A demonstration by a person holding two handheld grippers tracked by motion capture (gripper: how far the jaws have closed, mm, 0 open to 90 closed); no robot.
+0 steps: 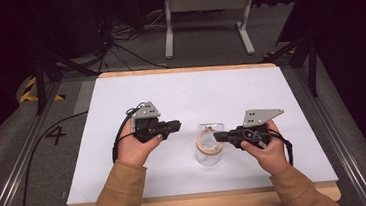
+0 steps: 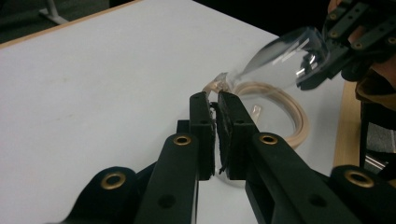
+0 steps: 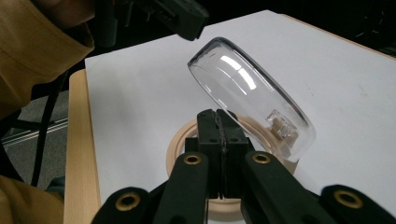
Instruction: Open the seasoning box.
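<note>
**A:** Where is the jar, please?

**B:** The clear glass jar with a beige rubber sealing ring [image 1: 208,143] stands near the middle of the white table sheet [image 1: 124,138], a little toward the person's side, between the two hands. Its round clear glass lid [image 3: 250,95] is lifted and tilted over the mouth. It looks attached to the jar at one edge by a small hinge piece, and the beige ring lies under it on the rim.

**A:** Who is holding the lid?

**B:** The right gripper [image 3: 218,116]. In the right gripper view its two black jaws are pressed together with almost no gap, and the edge of the lid sits at their tips. In the left gripper view the same gripper [image 2: 322,70] clamps the raised rim of the lid from the far side. I believe the grip is on the lid edge, but the exact contact place is small and difficult to see.

**A:** And the left gripper?

**B:** The left gripper [image 2: 215,100] is just beside the jar, not touching it. Its jaws are open only by a narrow slit, and there is nothing between them. From above, the left gripper [image 1: 175,126] points toward the jar from the left side, with bare sheet between them.
</note>
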